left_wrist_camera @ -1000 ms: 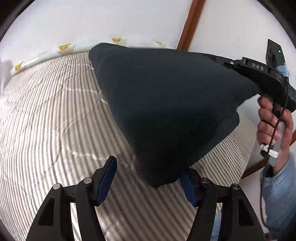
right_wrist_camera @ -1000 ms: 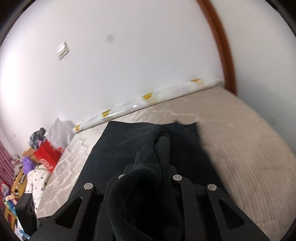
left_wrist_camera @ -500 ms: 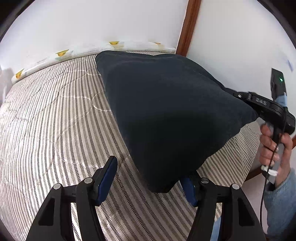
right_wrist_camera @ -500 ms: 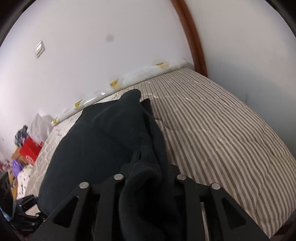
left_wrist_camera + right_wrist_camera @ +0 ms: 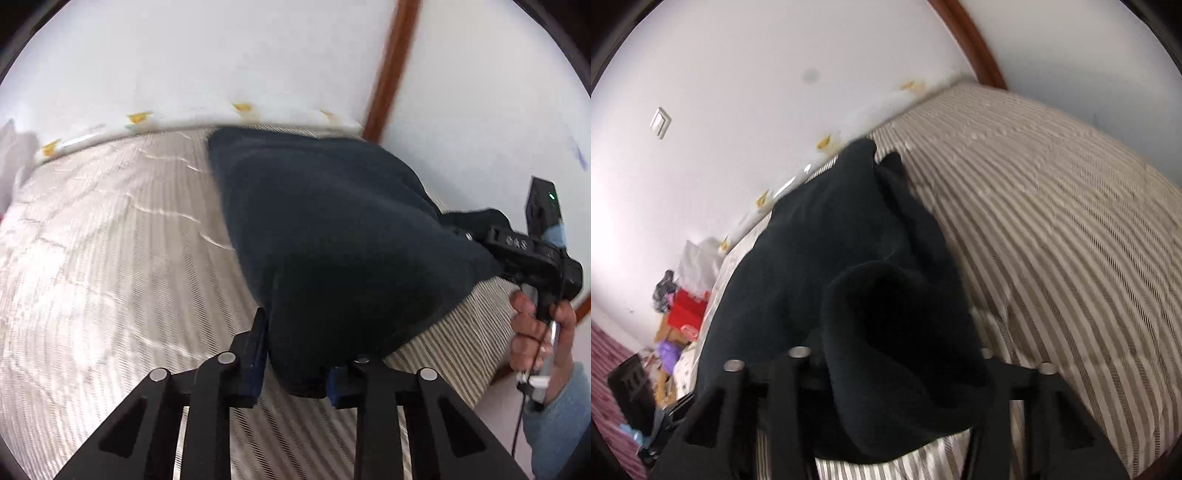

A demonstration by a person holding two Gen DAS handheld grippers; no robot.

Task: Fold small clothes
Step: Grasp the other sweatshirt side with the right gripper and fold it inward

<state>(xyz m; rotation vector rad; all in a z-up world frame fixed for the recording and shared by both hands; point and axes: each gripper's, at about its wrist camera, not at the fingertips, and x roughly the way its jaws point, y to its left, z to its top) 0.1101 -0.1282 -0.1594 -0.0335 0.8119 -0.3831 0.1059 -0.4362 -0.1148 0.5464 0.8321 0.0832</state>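
Observation:
A dark navy garment (image 5: 332, 229) hangs stretched over the striped bed (image 5: 110, 258) between both grippers. My left gripper (image 5: 295, 365) has its jaws closing on the garment's lower corner, and the blue pads (image 5: 258, 350) press the cloth from both sides. At the right, a person's hand (image 5: 535, 325) holds my right gripper (image 5: 458, 229), which is shut on the garment's other end. In the right wrist view the garment (image 5: 831, 258) bunches over the right gripper (image 5: 890, 362) and hides its fingertips. The garment's far end rests on the bed (image 5: 1052, 221).
A rolled white mat with yellow prints (image 5: 136, 122) lies along the bed's far edge against the wall. A brown wooden frame (image 5: 391, 66) stands in the corner. A red box (image 5: 689, 310) and other clutter sit beyond the bed's left side.
My left jaws have drawn together onto the garment's lower corner. The right gripper has sunk and rolled, and the garment has come lower toward the bed.

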